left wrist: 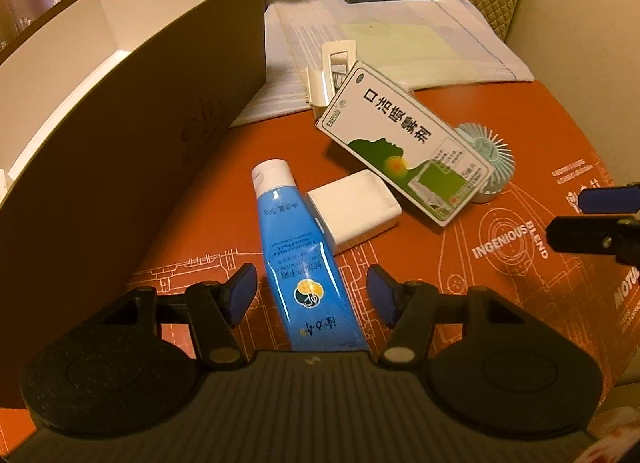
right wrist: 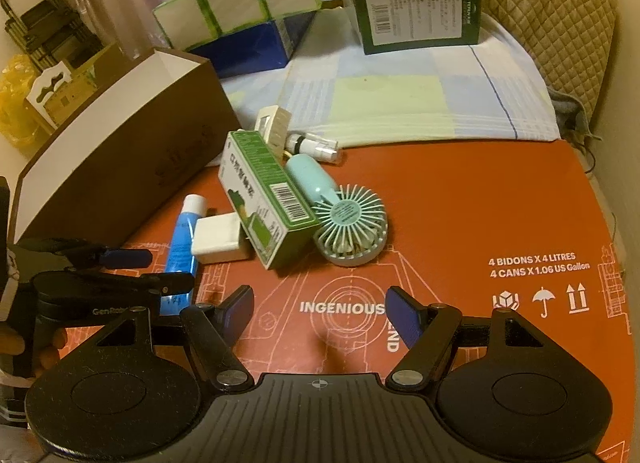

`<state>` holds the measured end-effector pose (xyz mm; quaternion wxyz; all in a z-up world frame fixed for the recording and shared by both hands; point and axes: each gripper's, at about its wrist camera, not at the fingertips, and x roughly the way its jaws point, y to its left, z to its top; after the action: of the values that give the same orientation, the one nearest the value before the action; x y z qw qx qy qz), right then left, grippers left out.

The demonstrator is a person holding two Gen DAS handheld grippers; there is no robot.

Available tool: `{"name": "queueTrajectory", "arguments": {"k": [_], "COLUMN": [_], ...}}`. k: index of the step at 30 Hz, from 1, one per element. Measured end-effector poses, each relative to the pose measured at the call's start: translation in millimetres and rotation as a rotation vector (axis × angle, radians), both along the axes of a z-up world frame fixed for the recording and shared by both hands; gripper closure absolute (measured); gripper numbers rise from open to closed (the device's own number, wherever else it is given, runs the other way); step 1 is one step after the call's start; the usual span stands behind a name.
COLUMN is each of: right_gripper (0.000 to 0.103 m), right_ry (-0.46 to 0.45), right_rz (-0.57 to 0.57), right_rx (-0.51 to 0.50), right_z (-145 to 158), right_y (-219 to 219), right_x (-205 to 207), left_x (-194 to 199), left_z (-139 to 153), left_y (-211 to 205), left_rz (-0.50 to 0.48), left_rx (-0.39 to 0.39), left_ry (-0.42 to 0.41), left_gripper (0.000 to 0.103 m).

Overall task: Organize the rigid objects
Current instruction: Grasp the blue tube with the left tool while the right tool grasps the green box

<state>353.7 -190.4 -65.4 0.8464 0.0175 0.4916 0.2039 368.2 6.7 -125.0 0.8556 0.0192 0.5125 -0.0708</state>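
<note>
An orange printed cardboard sheet [right wrist: 460,215] covers the near part of the table, with a pale checked cloth [right wrist: 400,99] behind it and stacked cartons at the back. At the left stands a long brown cardboard box with a white inside [left wrist: 132,135], open at the top and, as far as the views reach, holding nothing.

The loose things lie in a small heap right of that box: a blue squeeze tube with a white cap [left wrist: 298,259], a white rectangular block like a charger [left wrist: 354,209] touching the tube's right side, a green-and-white medicine carton [left wrist: 404,143] leaning over the block, a pale turquoise handheld fan [right wrist: 348,227] under the carton's far side, a white plastic clip [left wrist: 332,75] and a small white spray bottle [right wrist: 316,145] behind.

The left claw [left wrist: 308,295] is released, its blue pads spread either side of the tube's crimped end, not touching it. The tube's long axis runs almost straight away from this claw, cap farthest, so the spread pads already sit across its narrow width. Closing here would likely catch the flat tail; the box lies just to the left for the drop.

The right claw [right wrist: 320,311] is also released and grasping nothing, over bare cardboard, with the fan ahead of it. The left one is plainly nearer the tube.
</note>
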Motion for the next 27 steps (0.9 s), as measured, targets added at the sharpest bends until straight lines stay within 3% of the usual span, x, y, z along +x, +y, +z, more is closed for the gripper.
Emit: {"name": "queueTrajectory", "arguments": {"k": [17, 19, 27], "right_gripper": [0.033, 0.033, 0.033], "right_ry": [0.012, 0.008, -0.036], "right_rz": [0.012, 0.022, 0.094], "right_rx": [-0.002, -0.003, 0.008], "right_z": [-4.1, -4.1, -3.8], "right_y": [1.9, 4.3, 23.1], "right_x": [18.5, 21.0, 33.9], "left_x": [21.9, 22.6, 16.8], "left_z": [-17.9, -17.8, -17.9], "left_y": [-1.4, -0.9, 12.2], "left_rz": [-0.022, -0.032, 0.013], "left_rx": [0.052, 0.045, 0.043], "left_ry": [0.008, 0.000, -0.020], "left_gripper": [0.052, 0.059, 0.064]}}
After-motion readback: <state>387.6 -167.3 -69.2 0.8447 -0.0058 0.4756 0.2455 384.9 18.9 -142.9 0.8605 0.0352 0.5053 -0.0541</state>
